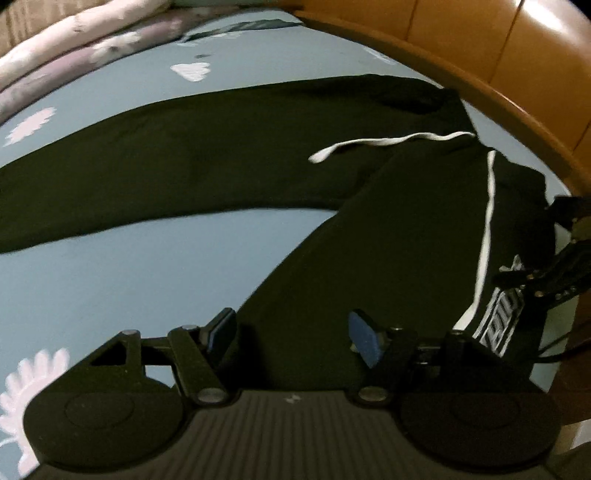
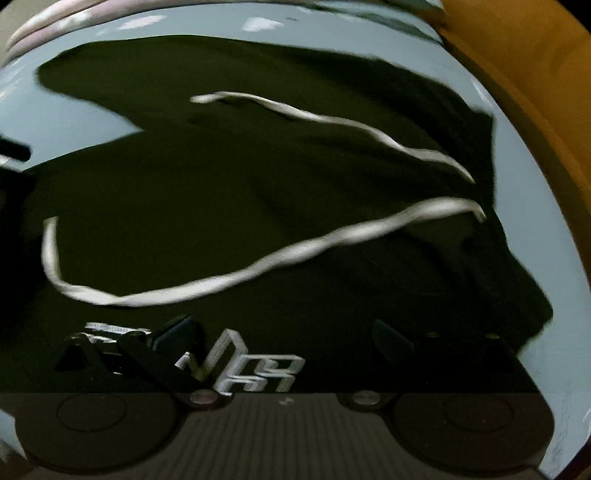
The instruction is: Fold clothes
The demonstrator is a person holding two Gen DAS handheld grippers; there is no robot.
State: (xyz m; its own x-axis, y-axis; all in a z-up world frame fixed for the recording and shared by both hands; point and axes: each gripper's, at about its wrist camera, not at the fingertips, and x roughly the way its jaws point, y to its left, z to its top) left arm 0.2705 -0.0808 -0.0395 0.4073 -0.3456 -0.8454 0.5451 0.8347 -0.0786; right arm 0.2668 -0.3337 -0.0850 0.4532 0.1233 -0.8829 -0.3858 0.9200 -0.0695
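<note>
Jaws: left gripper [image 1: 293, 338] spread over near trouser leg; right gripper [image 2: 284, 341] spread above logo.
Black track pants [image 1: 388, 236]: flat on blue floral bedsheet [image 1: 110, 280], legs splayed left, waistband [image 1: 461, 122] far right.
Nearer waistband: right gripper.

- We see a bed sheet [image 1: 110, 280], pale grey-blue, printed with white and pink flowers, filling most of both views.
- We note a folded quilt [image 1: 55, 62], pink and floral, at the far left edge of the sheet.
- A wooden bed frame [image 1: 498, 85], orange-brown, curves along the right side, just beside the sheet.
- Beige wall surface [image 1: 22, 18] visible top left, blurred.
- Light is dim overall; we see glare on the wood, top right.
</note>
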